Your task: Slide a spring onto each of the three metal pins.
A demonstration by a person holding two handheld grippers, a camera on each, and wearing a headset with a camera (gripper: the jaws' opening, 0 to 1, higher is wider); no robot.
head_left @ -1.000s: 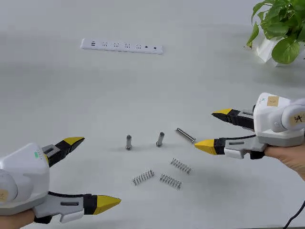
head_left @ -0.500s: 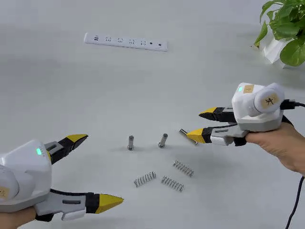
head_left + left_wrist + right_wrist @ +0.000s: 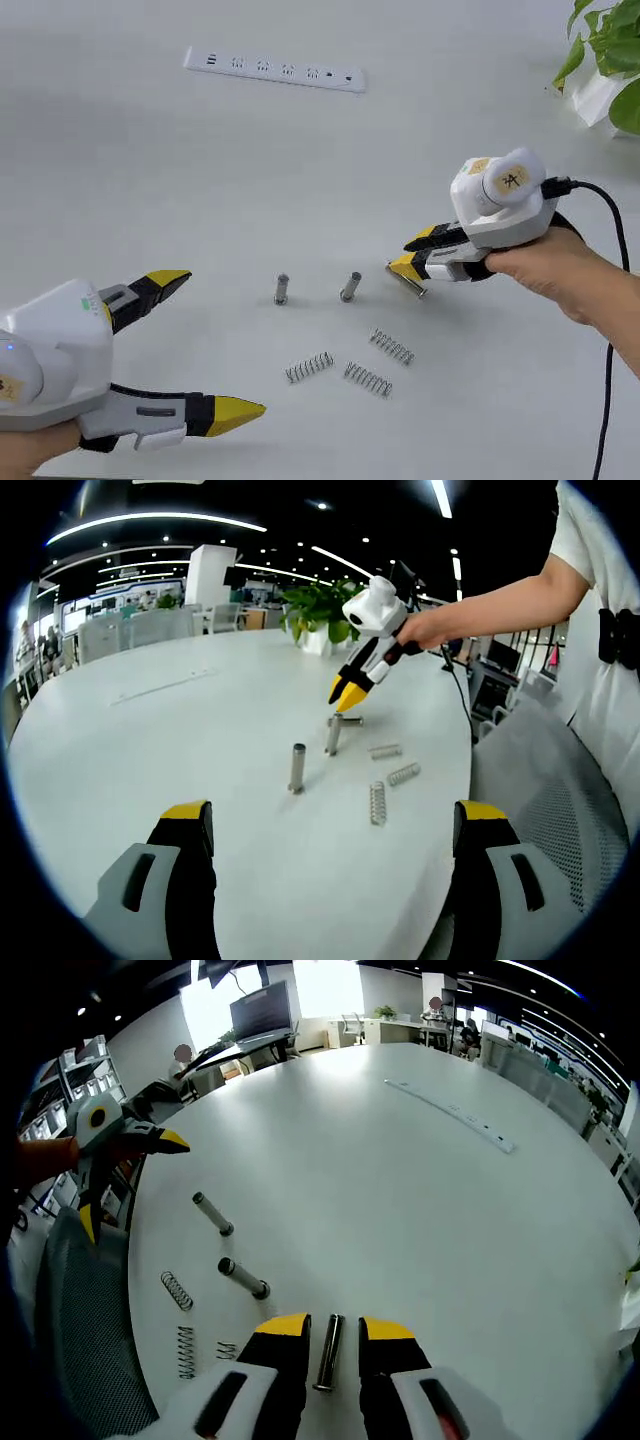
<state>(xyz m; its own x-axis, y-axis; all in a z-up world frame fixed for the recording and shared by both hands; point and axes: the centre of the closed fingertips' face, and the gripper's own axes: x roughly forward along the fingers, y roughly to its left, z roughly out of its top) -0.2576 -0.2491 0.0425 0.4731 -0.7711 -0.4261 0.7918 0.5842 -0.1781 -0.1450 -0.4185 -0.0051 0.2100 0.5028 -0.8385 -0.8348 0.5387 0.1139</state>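
Note:
Two metal pins stand upright on the white table, one (image 3: 281, 289) to the left of the other (image 3: 350, 286). A third pin (image 3: 405, 279) lies flat just right of them. My right gripper (image 3: 410, 252) is lowered over it, open but narrow, and the lying pin (image 3: 327, 1350) sits between the jaws with a small gap on each side. Three springs (image 3: 308, 367) (image 3: 367, 379) (image 3: 392, 347) lie loose in front of the pins. My left gripper (image 3: 208, 343) hovers wide open at the lower left, holding nothing, well short of the upright pins (image 3: 297, 768) (image 3: 333, 735).
A white power strip (image 3: 273, 70) lies at the far side of the table. A potted plant (image 3: 610, 60) stands at the back right. A black cable (image 3: 610, 330) trails from the right gripper toward the near right edge.
My right gripper has come left and down onto the lying pin, and its jaws have narrowed around it. The left gripper has hardly moved.

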